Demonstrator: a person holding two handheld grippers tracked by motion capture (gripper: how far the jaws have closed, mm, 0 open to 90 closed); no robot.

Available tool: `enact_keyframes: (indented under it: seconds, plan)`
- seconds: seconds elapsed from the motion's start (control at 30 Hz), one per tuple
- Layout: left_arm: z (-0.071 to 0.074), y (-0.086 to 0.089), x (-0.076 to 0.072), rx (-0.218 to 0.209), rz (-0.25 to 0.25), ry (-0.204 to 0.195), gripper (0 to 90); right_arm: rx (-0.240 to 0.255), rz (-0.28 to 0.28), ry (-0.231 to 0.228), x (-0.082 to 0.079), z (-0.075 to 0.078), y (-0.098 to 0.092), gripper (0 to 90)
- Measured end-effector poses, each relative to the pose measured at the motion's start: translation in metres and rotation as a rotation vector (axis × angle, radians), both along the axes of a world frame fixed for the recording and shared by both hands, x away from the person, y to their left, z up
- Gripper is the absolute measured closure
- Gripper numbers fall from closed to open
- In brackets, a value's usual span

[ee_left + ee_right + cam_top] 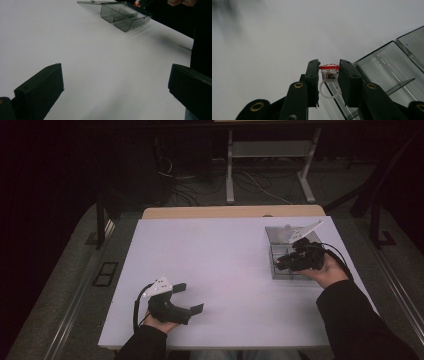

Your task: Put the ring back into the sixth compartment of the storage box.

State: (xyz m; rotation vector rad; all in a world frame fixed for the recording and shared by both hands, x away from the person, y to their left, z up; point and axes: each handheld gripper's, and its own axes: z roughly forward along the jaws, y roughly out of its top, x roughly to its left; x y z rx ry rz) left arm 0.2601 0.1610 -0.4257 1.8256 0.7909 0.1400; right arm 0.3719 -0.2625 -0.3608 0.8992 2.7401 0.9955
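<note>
A small ring with a red and white top and a clear band [329,72] sits pinched between my right gripper's [329,75] black jaws. In the high view my right gripper [281,262] hangs over the left side of a clear smoky plastic box [280,245] with an open lid and a divider inside; a red speck [278,263] marks the ring at its tips. The box [125,16] also lies far off in the left gripper view. My left gripper [191,297] rests near the table's front left, jaws wide apart with nothing between them [115,85].
The white table [220,270] has a wooden strip [232,211] along its far edge. Beyond it stand desk legs [230,175] and cables [185,190] on a dark floor. A dark sleeve [360,320] comes in from the bottom right.
</note>
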Motion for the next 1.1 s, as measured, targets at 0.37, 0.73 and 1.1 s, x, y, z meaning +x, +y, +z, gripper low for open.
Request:
enact_keyframes:
  seconds: [0.37, 0.73, 1.1]
  plan:
    - [0.0, 0.0, 0.0, 0.001, 0.0, -0.003, 0.0, 0.002, -0.043, -0.007, 0.005, 0.007, -0.019, 69.7]
    - [0.0, 0.0, 0.0, 0.001, 0.001, -0.002, 0.0, -0.006, -0.097, -0.01, 0.009, 0.01, -0.041, 69.8]
    - [0.0, 0.0, 0.0, 0.001, 0.001, -0.003, 0.0, -0.003, -0.156, 0.003, 0.015, 0.006, -0.064, 69.8]
